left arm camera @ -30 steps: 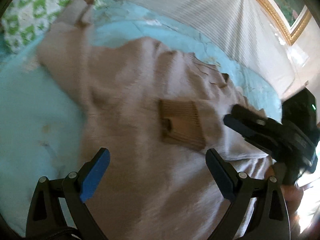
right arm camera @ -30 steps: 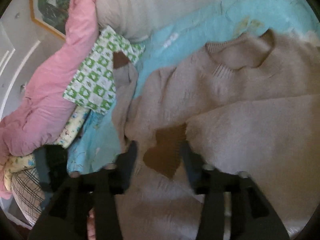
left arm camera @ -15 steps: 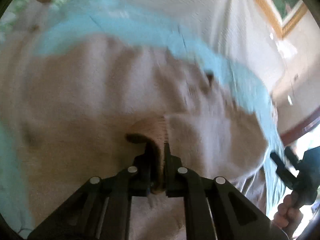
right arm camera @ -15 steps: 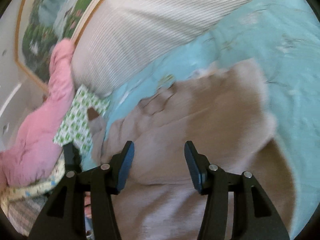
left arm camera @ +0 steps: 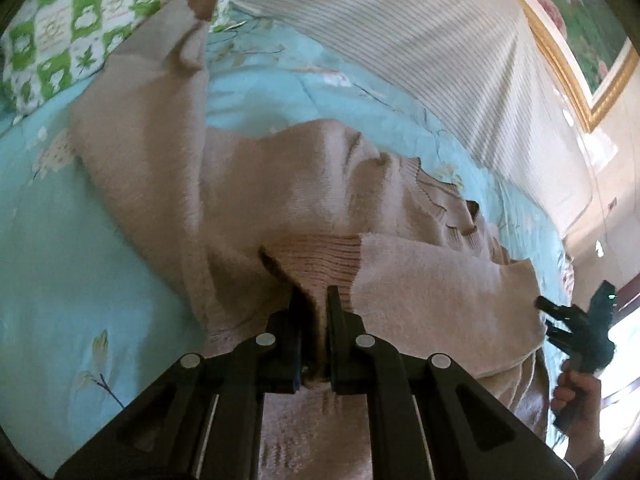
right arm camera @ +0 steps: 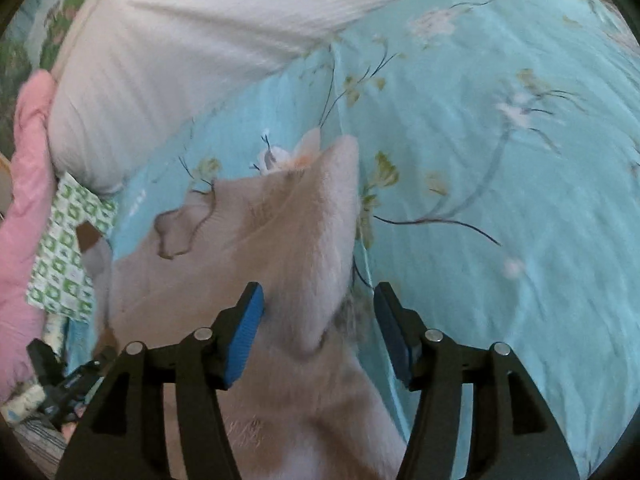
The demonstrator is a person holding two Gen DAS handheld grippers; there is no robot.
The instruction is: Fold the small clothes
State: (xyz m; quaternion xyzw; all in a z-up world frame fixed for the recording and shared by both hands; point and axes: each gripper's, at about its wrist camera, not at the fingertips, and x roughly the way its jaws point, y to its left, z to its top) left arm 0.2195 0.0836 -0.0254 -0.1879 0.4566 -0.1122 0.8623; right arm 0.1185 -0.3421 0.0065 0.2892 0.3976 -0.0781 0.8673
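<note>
left gripper (left arm camera: 314, 300) pinching sweater cuff (left arm camera: 320, 260)

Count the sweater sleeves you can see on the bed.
2. One sleeve lies spread toward the green-patterned cloth. The other sleeve is folded across the sweater body, its ribbed cuff pinched in the left gripper.

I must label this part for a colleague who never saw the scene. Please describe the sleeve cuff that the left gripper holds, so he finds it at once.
On the light blue floral bedspread lies a beige sweater. One sleeve is folded across its body, and its end is the sleeve cuff, shut in the left gripper. It is ribbed and darker tan; the knit around it is smooth.
</note>
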